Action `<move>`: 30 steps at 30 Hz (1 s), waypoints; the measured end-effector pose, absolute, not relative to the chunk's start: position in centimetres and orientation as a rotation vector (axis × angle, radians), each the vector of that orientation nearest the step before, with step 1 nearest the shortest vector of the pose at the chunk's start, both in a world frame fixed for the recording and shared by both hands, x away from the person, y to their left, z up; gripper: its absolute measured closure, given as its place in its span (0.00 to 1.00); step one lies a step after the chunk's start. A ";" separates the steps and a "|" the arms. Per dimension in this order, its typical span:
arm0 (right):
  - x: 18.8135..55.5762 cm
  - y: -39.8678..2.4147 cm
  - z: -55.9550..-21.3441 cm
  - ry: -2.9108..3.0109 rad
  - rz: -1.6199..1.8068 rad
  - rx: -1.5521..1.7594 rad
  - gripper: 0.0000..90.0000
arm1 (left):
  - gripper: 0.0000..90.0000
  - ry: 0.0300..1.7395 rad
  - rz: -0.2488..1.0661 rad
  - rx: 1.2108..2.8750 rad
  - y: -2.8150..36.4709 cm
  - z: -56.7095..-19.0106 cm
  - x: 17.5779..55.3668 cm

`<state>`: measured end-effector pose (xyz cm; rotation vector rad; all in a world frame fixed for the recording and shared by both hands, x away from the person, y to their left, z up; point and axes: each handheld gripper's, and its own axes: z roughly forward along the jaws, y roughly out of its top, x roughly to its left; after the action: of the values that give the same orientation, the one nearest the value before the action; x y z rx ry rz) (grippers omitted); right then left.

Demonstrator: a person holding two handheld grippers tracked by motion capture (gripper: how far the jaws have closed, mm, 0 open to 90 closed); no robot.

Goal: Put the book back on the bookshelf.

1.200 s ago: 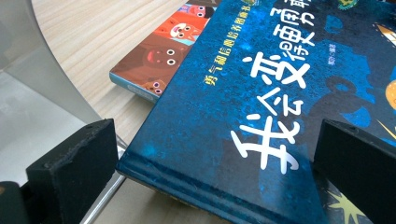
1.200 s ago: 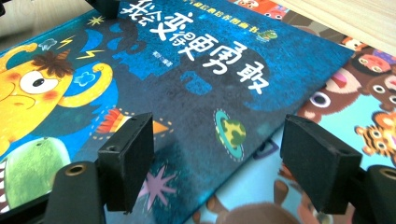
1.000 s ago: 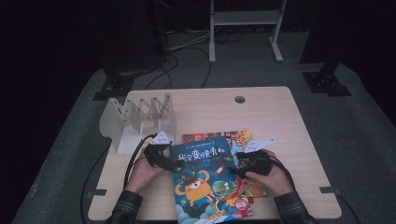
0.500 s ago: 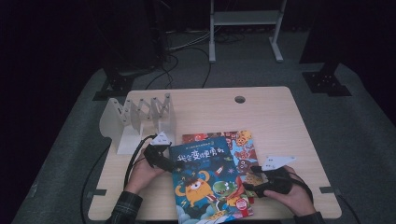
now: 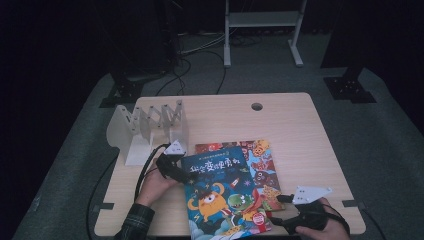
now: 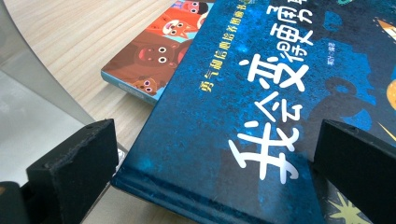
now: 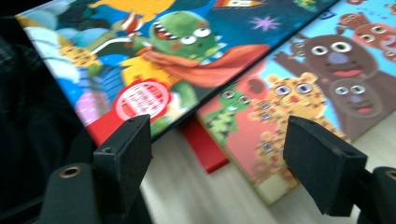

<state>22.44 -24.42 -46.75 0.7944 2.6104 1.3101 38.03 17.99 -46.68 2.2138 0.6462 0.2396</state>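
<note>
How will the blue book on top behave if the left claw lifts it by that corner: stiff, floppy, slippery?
The blue book shows a thick board edge and rounded spine, so it likely stays stiff rather than drooping. Its cover looks smooth, so it may slide off the red book beneath when pushed. Held at one corner by the left claw, it would probably swing.

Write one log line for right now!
left tool: open, at blue book corner | right tool: open, off book | red book: underneath

A white folding rack (image 5: pixel 150 127) is standing on the left part of the wooden bench (image 5: pixel 290 125). Beyond the bench, a white metal stand (image 5: pixel 262 20) and dark cables (image 5: pixel 200 65) are lying on grey floor.
</note>
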 end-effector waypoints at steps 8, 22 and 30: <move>21.1 -23.9 -46.7 2.606 1.306 0.753 0.26 | 0.00 0.651 0.218 2.209 18.0 -46.8 38.1; 21.0 -23.2 -46.7 2.615 1.258 0.737 0.18 | 0.00 0.647 0.209 2.218 18.1 -46.7 38.1; 22.7 -24.6 -46.7 2.547 1.229 0.812 0.19 | 0.00 0.650 0.196 2.214 18.3 -46.7 37.5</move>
<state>22.73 -24.58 -46.72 0.8121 2.5468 1.2285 37.51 18.27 -46.72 2.2143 0.6504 0.1965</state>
